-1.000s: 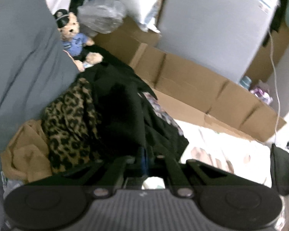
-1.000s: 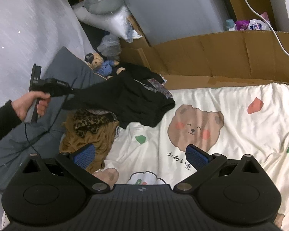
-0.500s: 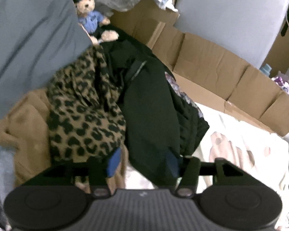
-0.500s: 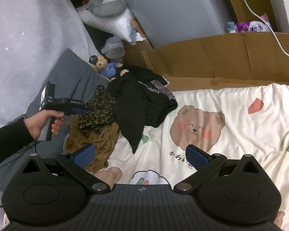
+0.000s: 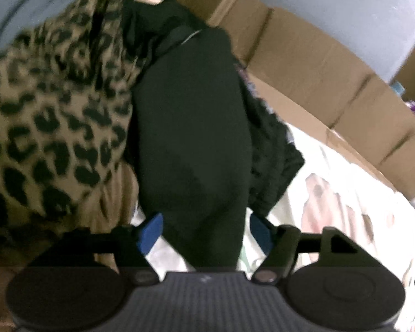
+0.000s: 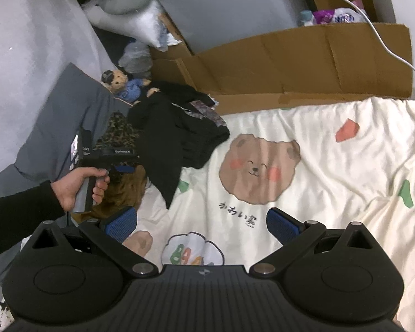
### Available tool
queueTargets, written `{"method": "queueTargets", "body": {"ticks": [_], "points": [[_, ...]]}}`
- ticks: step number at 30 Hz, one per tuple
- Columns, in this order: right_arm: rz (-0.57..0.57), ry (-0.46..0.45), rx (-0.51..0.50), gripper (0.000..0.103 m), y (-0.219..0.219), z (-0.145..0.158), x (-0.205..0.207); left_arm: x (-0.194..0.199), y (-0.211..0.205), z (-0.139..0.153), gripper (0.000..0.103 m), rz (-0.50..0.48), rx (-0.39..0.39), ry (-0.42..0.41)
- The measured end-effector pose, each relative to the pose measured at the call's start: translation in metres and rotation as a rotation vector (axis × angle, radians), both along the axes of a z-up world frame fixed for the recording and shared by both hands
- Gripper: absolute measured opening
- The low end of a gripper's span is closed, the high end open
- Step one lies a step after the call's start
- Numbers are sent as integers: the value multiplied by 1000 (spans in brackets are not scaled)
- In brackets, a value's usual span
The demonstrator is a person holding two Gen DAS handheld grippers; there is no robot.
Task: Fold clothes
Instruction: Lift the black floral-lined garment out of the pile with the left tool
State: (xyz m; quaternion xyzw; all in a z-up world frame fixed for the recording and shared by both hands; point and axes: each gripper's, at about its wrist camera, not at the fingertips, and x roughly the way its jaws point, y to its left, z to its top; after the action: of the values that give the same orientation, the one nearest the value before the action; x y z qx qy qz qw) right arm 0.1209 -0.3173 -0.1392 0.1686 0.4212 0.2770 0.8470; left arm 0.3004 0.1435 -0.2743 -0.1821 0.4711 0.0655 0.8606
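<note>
A black garment (image 5: 193, 127) lies stretched over the clothes pile, its lower end between the spread blue pads of my left gripper (image 5: 206, 231), which is open. It also shows in the right wrist view (image 6: 166, 149), draped onto the cream bear-print sheet (image 6: 332, 166). A leopard-print garment (image 5: 49, 116) and a tan one (image 5: 116, 202) lie to its left. My left gripper (image 6: 124, 166) is held by a hand beside the pile. My right gripper (image 6: 202, 224) is open and empty above the sheet.
Flattened cardboard (image 6: 304, 63) stands along the far edge of the bed. A teddy bear in blue (image 6: 124, 85) sits behind the pile. A grey pillow (image 6: 55, 127) lies at left. A white cable (image 6: 373, 27) runs at the right.
My left gripper has opened and let go of the black garment, which dropped from being held up to draping over the pile. The left gripper moved lower and closer. The right gripper stayed put.
</note>
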Motion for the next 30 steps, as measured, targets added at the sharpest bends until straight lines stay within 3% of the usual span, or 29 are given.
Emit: {"method": "queueTargets", "body": {"ticks": [8, 17, 20, 22, 23, 25, 30], "points": [[-10, 47, -32, 102, 2, -16, 3, -6, 7, -62, 72, 153, -113, 46], [-19, 78, -60, 102, 3, -27, 6, -3, 10, -74, 78, 222, -141, -17], [-19, 92, -71, 102, 4, -32, 7, 2, 9, -73, 53, 206, -124, -17], [-16, 93, -72, 102, 5, -33, 6, 3, 11, -71, 23, 198, -128, -16], [-17, 93, -73, 102, 5, -33, 6, 2, 12, -69, 16, 196, -151, -27], [-19, 94, -71, 102, 6, -34, 7, -2, 11, -63, 10, 178, -171, -51], [-22, 93, -64, 102, 7, -32, 7, -18, 0, -44, 8, 83, -212, -105]]}}
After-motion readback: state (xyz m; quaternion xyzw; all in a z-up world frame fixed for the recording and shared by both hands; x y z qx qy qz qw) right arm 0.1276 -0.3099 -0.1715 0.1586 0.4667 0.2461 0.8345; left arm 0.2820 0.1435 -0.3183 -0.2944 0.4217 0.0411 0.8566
